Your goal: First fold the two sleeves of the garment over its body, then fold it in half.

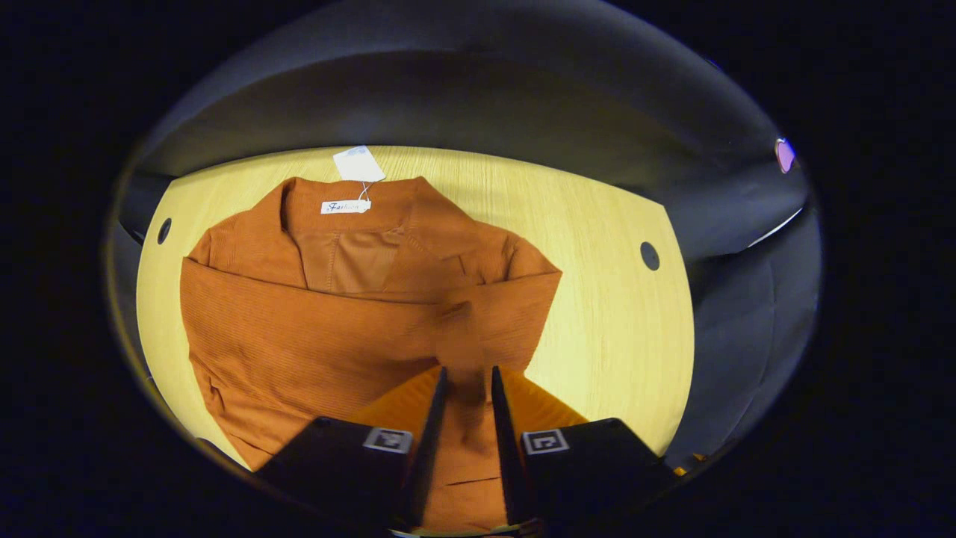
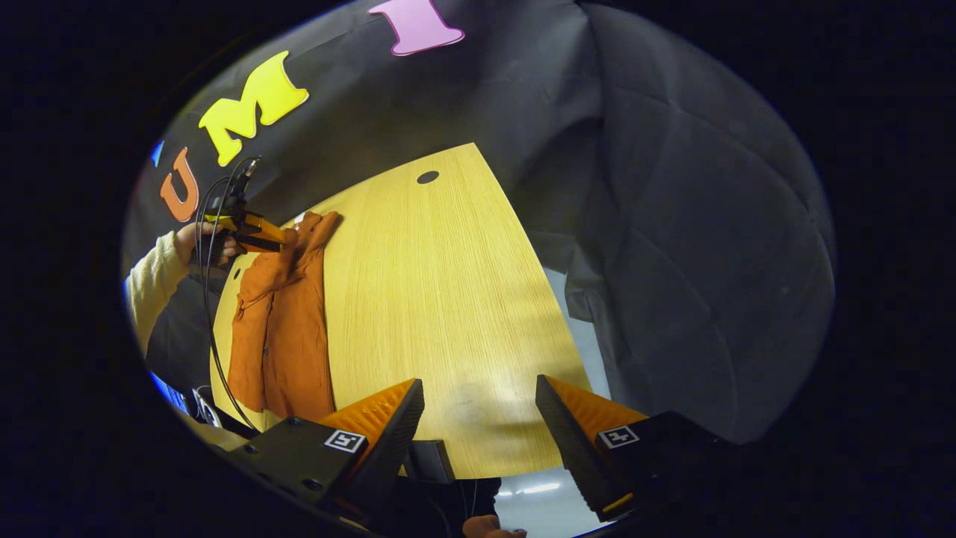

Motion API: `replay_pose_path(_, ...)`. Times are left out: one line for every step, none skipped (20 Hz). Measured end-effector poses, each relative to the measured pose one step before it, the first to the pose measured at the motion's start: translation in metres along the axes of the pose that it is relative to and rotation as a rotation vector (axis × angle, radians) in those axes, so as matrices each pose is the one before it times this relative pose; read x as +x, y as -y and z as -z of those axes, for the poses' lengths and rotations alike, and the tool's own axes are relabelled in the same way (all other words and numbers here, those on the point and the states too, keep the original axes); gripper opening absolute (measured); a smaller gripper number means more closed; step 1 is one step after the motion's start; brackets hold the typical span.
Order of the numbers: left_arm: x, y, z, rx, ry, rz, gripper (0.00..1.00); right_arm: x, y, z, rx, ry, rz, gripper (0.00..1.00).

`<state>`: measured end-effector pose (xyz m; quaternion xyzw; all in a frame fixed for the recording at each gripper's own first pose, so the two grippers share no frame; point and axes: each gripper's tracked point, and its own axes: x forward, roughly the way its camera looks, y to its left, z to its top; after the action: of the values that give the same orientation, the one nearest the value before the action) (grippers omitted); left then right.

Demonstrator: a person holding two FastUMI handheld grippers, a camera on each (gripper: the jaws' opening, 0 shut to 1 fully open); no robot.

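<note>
Garment (image 1: 351,329) flat on table (image 1: 597,329), collar at 12 o'clock, a sleeve laid across body. Left gripper (image 1: 469,373) pinching fabric at 6 o'clock. Right gripper (image 2: 478,407) fingers spread wide, over bare table.

I note a pale wood-grain tabletop (image 2: 441,299) with dark round holes (image 1: 650,255) near its corners, enclosed by wrinkled black cloth wall (image 2: 672,224) under warm overhead light.

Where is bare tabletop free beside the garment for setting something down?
Bare table runs from the orange garment to the far edge by the booth's wall, under the open right gripper. A narrower strip borders the collar and paper tag. It is crowded where the left gripper pinches cloth.
</note>
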<state>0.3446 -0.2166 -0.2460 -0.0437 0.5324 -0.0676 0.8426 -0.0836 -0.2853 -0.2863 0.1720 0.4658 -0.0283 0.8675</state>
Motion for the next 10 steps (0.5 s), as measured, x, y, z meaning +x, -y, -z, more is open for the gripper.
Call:
replay_pose_path(-0.00269,-0.00048,-0.00136,0.00476,0.01288,0.00886,0.47,-0.00019,0.00013,0.00118,-0.00337,0.00222,0.00168,0.96)
replay_pose_path(-0.00338,0.00105,-0.00046,0.00680,0.01513,0.00852,0.61,-0.00172,-0.00202,0.00016,-0.00729,0.00223,0.00272,0.96)
replay_pose_path(-0.00575,-0.00136,-0.00171,0.00787,0.01750,0.00378,0.45,-0.00268,-0.00663,0.00144,-0.00817,0.00446,0.00002,0.96)
replay_pose_path(-0.00583,-0.00363,0.00019,0.01046,0.01833,-0.00424,0.77,-0.00173,-0.00781,-0.00025,-0.00650,0.00597,-0.00505,0.96)
replay_pose_path(-0.00697,-0.00464,0.00285,0.01544,0.01517,-0.00922,0.85,0.00020,-0.00669,0.00091,-0.00809,0.00386,-0.00224,0.96)
replay_pose_path(-0.00320,-0.00613,0.00042,0.02012,0.01611,-0.00221,0.92,0.00113,-0.00793,0.00159,-0.00778,0.00250,-0.00186,0.93)
replay_pose_path(-0.00427,-0.00600,0.00330,0.01342,0.01298,-0.00490,1.00,0.00069,-0.00750,0.00344,-0.00897,0.00004,-0.00315,0.93)
replay_pose_path(-0.00705,-0.00458,0.00431,0.01197,0.01176,-0.00154,1.00,-0.00030,-0.01078,0.00320,-0.01162,-0.00159,-0.00544,0.96)
replay_pose_path(-0.00709,-0.00447,0.00485,0.00546,0.01427,0.00152,1.00,0.00033,-0.00904,0.00326,-0.01002,0.00089,-0.00898,0.96)
replay_pose_path(-0.00693,-0.00689,0.00632,-0.00315,0.01595,0.00079,1.00,0.00136,-0.01096,0.00447,-0.01372,-0.00427,-0.00969,0.96)
